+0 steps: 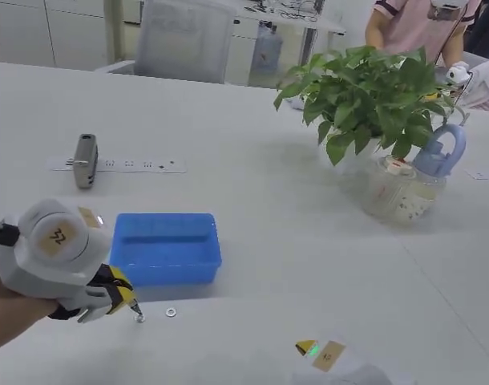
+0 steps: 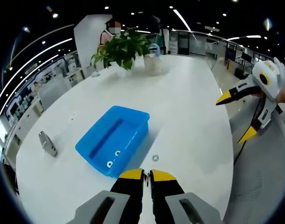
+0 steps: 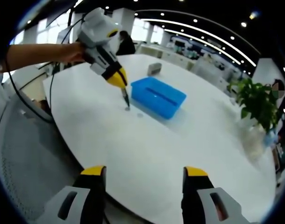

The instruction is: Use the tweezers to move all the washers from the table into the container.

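White table (image 1: 309, 265) (open-plan office): left tool (image 2: 146, 173) pinches tweezers (image 3: 125, 98), right tool (image 3: 145, 171) wide.

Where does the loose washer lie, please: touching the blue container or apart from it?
Apart. The head view shows a strip of bare table between the washer and the container.

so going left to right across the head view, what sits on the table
small grey block → blue plastic container → green leafy plant
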`<control>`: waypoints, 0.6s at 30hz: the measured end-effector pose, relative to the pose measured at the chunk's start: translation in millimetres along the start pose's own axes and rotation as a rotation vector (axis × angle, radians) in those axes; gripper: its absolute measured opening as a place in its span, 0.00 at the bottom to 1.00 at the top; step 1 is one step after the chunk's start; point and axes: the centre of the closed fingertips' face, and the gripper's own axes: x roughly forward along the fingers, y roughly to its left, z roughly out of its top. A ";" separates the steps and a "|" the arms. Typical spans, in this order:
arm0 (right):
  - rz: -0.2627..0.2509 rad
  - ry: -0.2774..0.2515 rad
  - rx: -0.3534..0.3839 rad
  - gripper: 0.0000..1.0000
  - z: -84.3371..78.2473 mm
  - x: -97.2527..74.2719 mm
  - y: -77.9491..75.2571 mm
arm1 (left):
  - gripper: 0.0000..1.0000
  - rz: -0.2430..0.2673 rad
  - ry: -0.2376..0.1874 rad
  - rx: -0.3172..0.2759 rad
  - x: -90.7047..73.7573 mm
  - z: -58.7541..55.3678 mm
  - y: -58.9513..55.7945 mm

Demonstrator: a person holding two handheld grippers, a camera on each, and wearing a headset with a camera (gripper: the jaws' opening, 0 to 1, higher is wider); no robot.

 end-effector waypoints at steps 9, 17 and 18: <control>0.000 -0.003 -0.003 0.64 0.3 -0.1 0.3 | 0.01 0.004 0.009 0.004 -1.4 -2.5 0.4; -0.001 -0.002 -0.007 0.63 0.4 -0.2 0.1 | 0.01 0.010 0.022 0.016 4.1 -5.4 1.2; -0.001 -0.002 -0.006 0.63 0.4 -0.1 0.2 | 0.01 0.009 0.026 0.019 4.5 -5.3 0.9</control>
